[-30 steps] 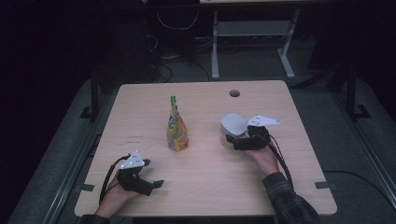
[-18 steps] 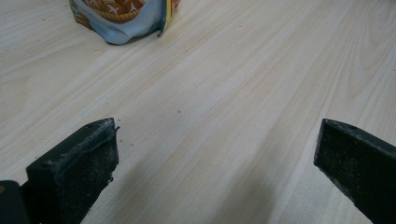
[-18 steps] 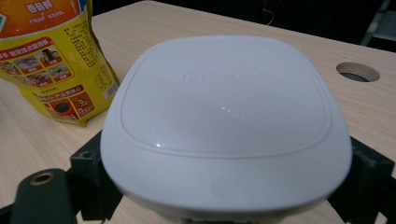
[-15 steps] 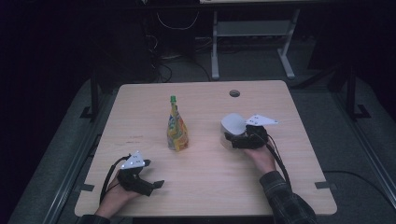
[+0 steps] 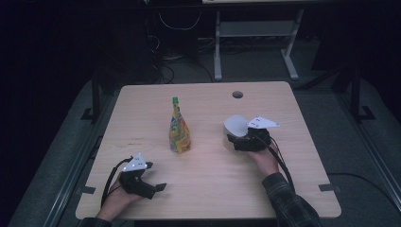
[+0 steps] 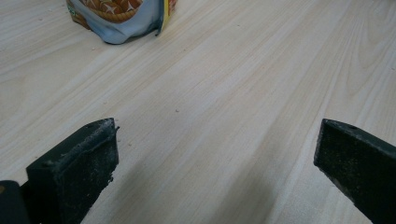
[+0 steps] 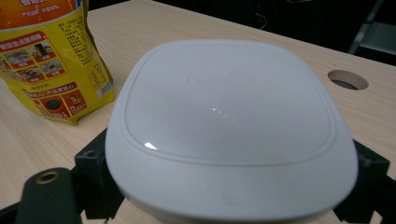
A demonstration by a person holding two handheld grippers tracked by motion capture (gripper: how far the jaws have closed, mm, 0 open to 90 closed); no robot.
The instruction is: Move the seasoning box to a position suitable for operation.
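A: White plastic, smooth and rounded: that lidded container (image 5: 235,126) sits on the wooden table (image 5: 302,156), right of centre, and the right gripper (image 5: 236,142) has its jaws around it, one on each side.

B: They have just been closing in. In the right gripper view the container (image 7: 229,126) bulges out over both jaws, which stand nearly as wide as they go. Whether the pads are truly pressing on its sides, I cannot tell from here.

A: That is the worry. A glossy, curved wall gives those pads little to bite on, so I reckon a lift now could see it slide out and tip.

B: And if the lid is only resting on top, a squeeze high up might pop it loose.

A: Neighbours?

B: The yellow spouted pouch (image 5: 179,131) stands upright near the middle, a clear gap to the container's left. A swing that way could knock it flat.

A: The left gripper (image 5: 158,188)?

B: Parked at the near left edge, jaws wide apart with nothing but bare table between them, holding nothing. The pouch base (image 6: 122,18) shows well ahead of it.
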